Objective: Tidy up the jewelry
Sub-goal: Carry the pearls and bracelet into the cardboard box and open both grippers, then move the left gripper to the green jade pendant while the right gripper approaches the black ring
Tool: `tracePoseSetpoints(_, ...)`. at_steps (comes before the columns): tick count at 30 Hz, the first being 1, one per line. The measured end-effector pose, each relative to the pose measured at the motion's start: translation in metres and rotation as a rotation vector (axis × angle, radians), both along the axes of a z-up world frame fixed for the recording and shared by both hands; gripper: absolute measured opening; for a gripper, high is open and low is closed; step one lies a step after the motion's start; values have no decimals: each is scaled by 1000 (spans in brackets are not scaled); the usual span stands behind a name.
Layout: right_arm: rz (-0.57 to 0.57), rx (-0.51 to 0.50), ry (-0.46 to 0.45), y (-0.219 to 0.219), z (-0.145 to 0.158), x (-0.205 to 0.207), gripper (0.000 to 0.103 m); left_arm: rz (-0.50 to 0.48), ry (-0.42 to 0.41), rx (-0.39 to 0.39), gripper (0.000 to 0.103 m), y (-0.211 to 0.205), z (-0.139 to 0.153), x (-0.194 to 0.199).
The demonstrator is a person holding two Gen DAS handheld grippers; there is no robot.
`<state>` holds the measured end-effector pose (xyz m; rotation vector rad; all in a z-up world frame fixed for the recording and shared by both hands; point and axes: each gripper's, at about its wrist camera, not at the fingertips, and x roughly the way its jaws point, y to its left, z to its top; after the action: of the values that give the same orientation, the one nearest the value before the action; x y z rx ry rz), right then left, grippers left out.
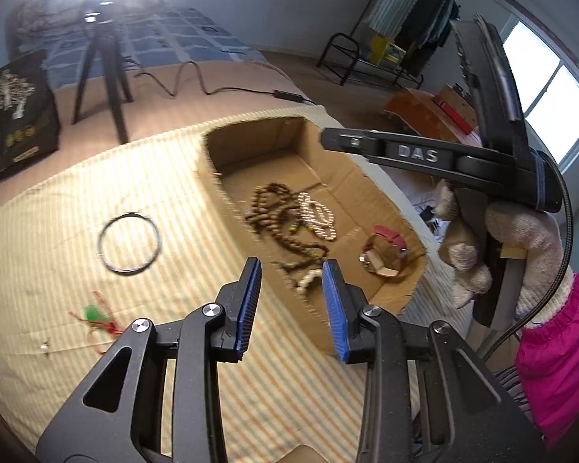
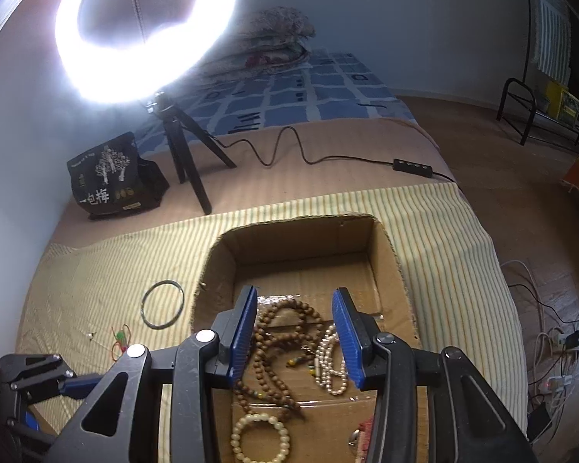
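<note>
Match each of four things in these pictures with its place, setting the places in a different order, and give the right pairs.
Things:
1. black bangle
2. brown bead necklace
3. green and red charm
4. black printed bag

Places:
A. inside the cardboard box
B. on the striped cloth, beside the box's left wall
C. by the tripod, behind the striped cloth
D. on the striped cloth, nearer the camera than the bangle

Pairs: 1-B, 2-A, 3-D, 4-C

Box [image 2: 399, 270] top open; tripod [image 2: 191, 166] stands behind, seemingly well apart.
</note>
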<state>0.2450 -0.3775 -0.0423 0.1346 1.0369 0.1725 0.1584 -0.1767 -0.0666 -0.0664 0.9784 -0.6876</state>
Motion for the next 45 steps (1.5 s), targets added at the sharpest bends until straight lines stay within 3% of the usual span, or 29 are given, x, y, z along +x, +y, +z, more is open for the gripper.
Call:
tracePoseSetpoints(8,63,30,-34,28,9,0,49,95,-21,33,32,54,1,11)
tracePoseSetpoints(17,178,53,-51,78,11,2,66,169,3,104,33,102,-18,17)
tracePoseSetpoints(24,267,42,-34,119,0,7,85,163,38,173,33,110,-44,15)
tracePoseSetpoints(38,284,84,102,161,-39,43,85,169,93,226,33,107,-85,32)
tracePoseSetpoints(45,284,106,146,169,-52,57,85,204,141,178,33,108,-94,41)
